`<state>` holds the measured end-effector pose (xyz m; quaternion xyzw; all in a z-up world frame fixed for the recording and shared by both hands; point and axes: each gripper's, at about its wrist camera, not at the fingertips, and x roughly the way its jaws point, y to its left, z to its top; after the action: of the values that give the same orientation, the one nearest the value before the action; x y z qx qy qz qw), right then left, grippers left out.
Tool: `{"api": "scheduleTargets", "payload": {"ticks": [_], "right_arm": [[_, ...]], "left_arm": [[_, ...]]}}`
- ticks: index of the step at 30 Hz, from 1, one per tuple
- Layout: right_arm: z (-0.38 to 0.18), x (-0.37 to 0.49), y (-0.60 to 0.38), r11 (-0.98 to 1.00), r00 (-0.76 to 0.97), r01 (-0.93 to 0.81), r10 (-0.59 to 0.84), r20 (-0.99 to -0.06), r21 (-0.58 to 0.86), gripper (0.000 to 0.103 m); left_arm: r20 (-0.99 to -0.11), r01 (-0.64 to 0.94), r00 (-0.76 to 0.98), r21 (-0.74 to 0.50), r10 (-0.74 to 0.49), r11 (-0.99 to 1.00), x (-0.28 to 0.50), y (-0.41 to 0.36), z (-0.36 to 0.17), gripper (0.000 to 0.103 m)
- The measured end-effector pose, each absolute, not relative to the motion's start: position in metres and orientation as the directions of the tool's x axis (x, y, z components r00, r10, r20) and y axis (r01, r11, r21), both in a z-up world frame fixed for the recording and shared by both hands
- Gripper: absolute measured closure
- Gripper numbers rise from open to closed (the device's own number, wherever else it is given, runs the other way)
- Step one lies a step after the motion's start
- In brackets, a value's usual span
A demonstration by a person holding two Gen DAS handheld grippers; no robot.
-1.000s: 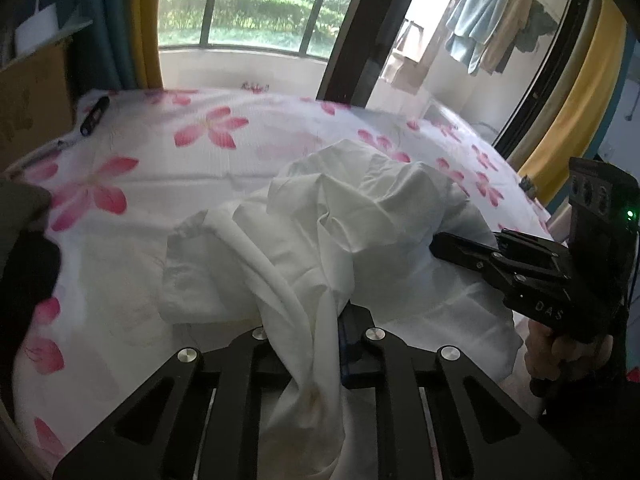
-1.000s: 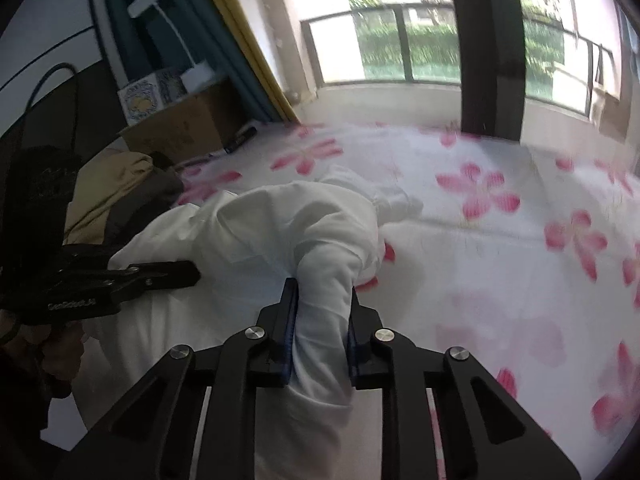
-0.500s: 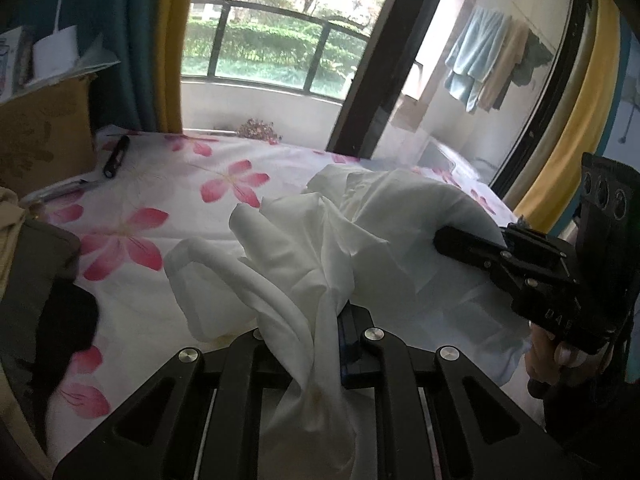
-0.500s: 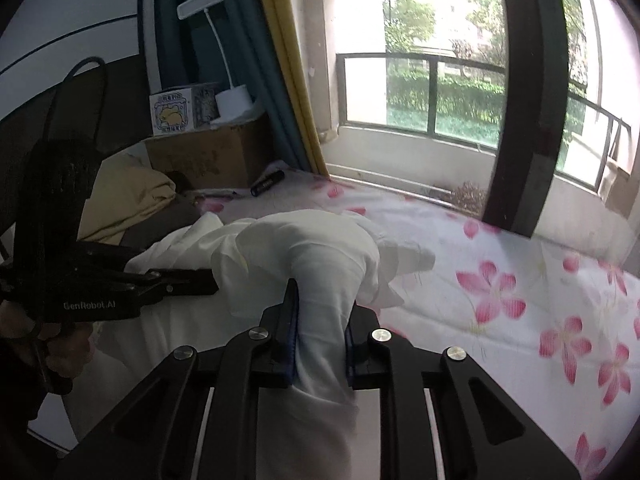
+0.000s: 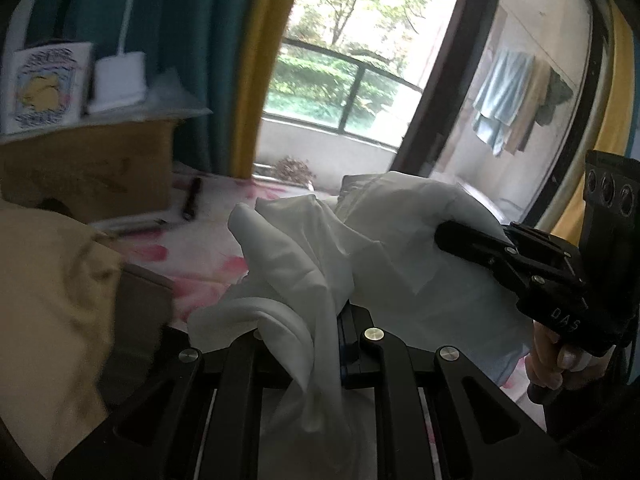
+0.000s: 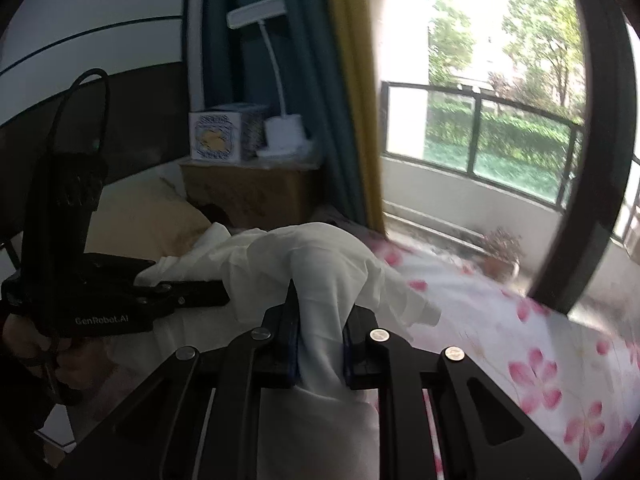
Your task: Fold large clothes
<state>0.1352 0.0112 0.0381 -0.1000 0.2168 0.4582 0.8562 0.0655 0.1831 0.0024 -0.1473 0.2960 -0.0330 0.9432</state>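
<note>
A large white garment (image 5: 360, 248) hangs bunched between both grippers, lifted above the bed; it also shows in the right wrist view (image 6: 316, 264). My left gripper (image 5: 320, 344) is shut on a twisted fold of it. My right gripper (image 6: 320, 344) is shut on another bunch of the cloth. Each gripper shows in the other's view: the right gripper (image 5: 520, 264) at the right, the left gripper (image 6: 132, 300) at the left, both pinching the white cloth.
The bed has a white sheet with pink flowers (image 6: 520, 340). A tan pillow (image 5: 48, 304) lies at the left. A cardboard box (image 5: 92, 172) with a tissue box and lamp stands behind it. A black pen (image 5: 191, 199) lies on the bed. Balcony window beyond.
Both grippers have risen and carried the white garment up off the bed. The views have tilted upward toward the window and curtains. Both grips have held.
</note>
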Motion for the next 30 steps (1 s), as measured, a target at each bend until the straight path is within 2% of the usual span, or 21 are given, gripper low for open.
{"api": "scheduleTargets", "payload": {"ticks": [5,12,14,15,16,17,19,21,26,30], "right_arm": [[0.036,0.147,0.021,0.566,0.487,-0.824,0.726,-0.486,0.019,0.087],[-0.017,0.187,-0.026,0.671,0.482,-0.738,0.601,-0.637,0.074,0.087],[-0.026,0.191,-0.038,0.694,0.479,-0.715,0.576,-0.663,0.087,0.082],[-0.032,0.194,-0.044,0.706,0.477,-0.703,0.557,-0.68,0.084,0.079],[-0.039,0.197,-0.051,0.723,0.481,-0.687,0.533,-0.696,0.079,0.075],[-0.045,0.201,-0.056,0.737,0.478,-0.671,0.517,-0.709,0.085,0.07],[-0.056,0.209,-0.07,0.748,0.446,-0.65,0.521,-0.728,0.137,0.059],[-0.06,0.213,-0.082,0.745,0.424,-0.639,0.546,-0.723,0.188,0.052],[-0.06,0.212,-0.103,0.712,0.369,-0.643,0.61,-0.701,0.282,0.039],[-0.075,0.21,-0.102,0.69,0.306,-0.627,0.645,-0.7,0.361,0.038]], "left_arm": [[-0.552,-0.036,0.818,-0.324,-0.158,0.945,0.068,0.194,0.002,0.089],[-0.614,0.001,0.743,-0.399,-0.268,0.917,0.097,0.166,-0.038,0.087],[-0.649,0.0,0.709,-0.394,-0.278,0.919,0.107,0.148,-0.053,0.086],[-0.662,-0.008,0.699,-0.385,-0.27,0.923,0.11,0.141,-0.057,0.083],[-0.671,-0.016,0.694,-0.376,-0.261,0.926,0.11,0.136,-0.06,0.075],[-0.679,-0.024,0.691,-0.365,-0.248,0.931,0.11,0.131,-0.063,0.071],[-0.697,-0.051,0.682,-0.348,-0.223,0.936,0.108,0.126,-0.065,0.056],[-0.705,-0.073,0.676,-0.354,-0.214,0.932,0.103,0.127,-0.068,0.046],[-0.72,-0.133,0.673,-0.345,-0.171,0.929,0.084,0.132,-0.072,0.036],[-0.732,-0.163,0.654,-0.386,-0.194,0.908,0.086,0.135,-0.088,0.033]]}}
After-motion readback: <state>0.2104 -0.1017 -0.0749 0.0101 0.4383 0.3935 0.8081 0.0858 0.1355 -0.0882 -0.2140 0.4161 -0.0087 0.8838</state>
